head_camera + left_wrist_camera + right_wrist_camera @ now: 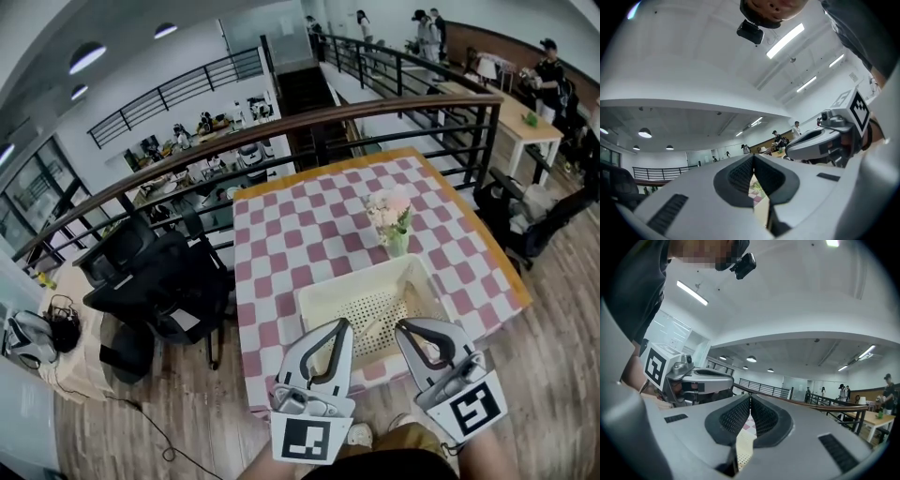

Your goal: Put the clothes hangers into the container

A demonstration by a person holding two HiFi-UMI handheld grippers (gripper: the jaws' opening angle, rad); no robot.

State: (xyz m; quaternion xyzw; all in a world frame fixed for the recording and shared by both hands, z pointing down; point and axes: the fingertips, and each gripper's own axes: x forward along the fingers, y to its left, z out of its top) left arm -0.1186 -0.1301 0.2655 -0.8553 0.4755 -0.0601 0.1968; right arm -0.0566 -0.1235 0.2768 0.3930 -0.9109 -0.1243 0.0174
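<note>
A cream perforated basket [319, 302] stands on the near part of a table with a pink and white checked cloth [309, 225]. Something pale lies on the basket floor [373, 325], too small to tell what it is. I cannot make out a clothes hanger in any view. My left gripper [343, 323] hangs over the basket's near edge with its jaws shut and empty. My right gripper [401, 326] is beside it, also shut and empty. In the left gripper view the pads [740, 174] meet at the tip. In the right gripper view the pads [733, 417] meet too.
A small vase of pale flowers [392, 220] stands just behind the basket. A curved railing [281, 127] runs past the table's far side. Black office chairs [159, 281] stand on the wood floor at the left. People stand by tables at the far right [548, 70].
</note>
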